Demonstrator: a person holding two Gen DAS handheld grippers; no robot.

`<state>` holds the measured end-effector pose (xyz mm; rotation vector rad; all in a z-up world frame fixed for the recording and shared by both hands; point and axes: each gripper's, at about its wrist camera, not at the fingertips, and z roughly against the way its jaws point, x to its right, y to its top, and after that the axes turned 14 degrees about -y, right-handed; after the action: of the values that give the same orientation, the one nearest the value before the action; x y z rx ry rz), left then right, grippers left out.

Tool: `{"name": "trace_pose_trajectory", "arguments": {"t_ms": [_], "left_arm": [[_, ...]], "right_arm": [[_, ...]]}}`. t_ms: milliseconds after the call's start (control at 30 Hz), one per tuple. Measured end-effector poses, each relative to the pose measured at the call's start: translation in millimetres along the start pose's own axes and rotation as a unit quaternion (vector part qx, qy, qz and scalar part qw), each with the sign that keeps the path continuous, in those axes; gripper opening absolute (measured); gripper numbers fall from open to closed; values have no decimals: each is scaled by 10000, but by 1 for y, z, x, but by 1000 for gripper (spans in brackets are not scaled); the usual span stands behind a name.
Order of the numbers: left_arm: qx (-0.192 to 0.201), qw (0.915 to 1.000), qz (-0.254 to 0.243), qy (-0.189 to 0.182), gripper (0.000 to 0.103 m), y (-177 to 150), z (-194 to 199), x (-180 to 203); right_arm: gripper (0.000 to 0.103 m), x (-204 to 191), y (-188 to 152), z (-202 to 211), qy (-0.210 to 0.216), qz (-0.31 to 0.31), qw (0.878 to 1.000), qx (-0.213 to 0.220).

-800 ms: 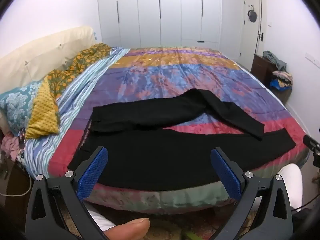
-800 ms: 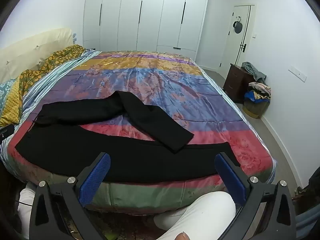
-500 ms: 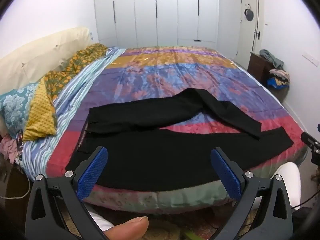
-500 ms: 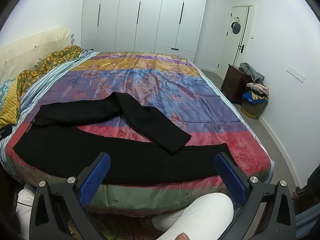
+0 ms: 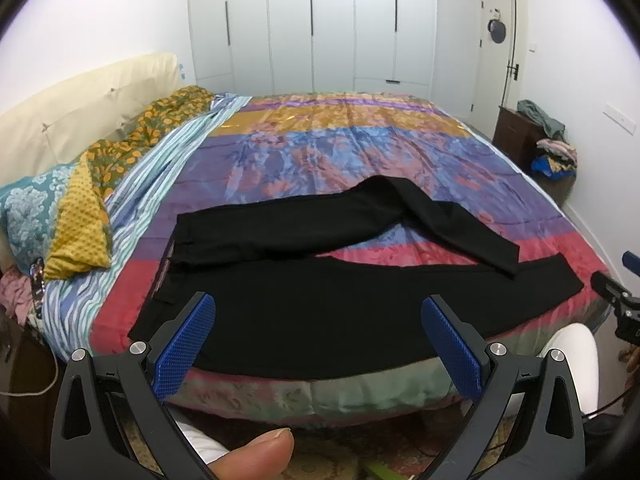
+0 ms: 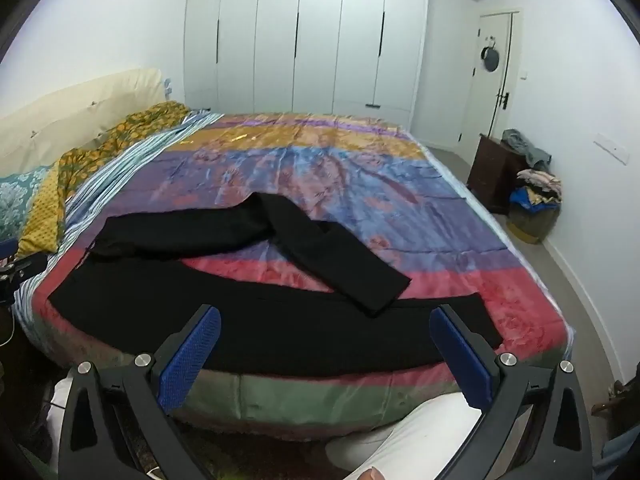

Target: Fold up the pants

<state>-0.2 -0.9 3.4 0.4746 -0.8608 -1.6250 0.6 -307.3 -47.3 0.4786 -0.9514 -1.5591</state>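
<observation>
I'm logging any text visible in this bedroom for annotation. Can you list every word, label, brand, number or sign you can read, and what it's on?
None can be read in either wrist view.
black pants: a thin strip shows inside the waistband, too small and blurred to read.
bedspread: pattern only, no lettering.
wardrobe: plain doors.
door: a dark round object hangs on it, with no legible marking.
left gripper and right gripper: no markings visible.

no readable text anywhere, no labels, brands, numbers or signs legible in either wrist view
</observation>
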Motion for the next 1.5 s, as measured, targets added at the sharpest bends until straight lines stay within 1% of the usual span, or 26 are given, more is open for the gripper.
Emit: {"name": "trace_pose_trajectory", "arguments": {"t_ms": [267, 700, 833, 967, 1500], "left_arm": [[-144, 9998, -71, -145, 103, -4, -5, 7], [-213, 9996, -112, -178, 103, -5, -7, 7], [-305, 9990, -14, -313, 103, -6, -7, 4], [-309, 9992, -19, -257, 103, -8, -7, 6], [-301, 9993, -60, -225, 103, -8, -5, 7]], "right_arm": [[103, -7, -4, 0, 115, -53, 9999, -107], [103, -13, -7, -3, 150, 20, 9997, -190], [103, -14, -8, -3, 144, 21, 9997, -192], [103, -14, -8, -3, 142, 28, 9997, -203], [103, -17, -10, -3, 137, 79, 9995, -257]]}}
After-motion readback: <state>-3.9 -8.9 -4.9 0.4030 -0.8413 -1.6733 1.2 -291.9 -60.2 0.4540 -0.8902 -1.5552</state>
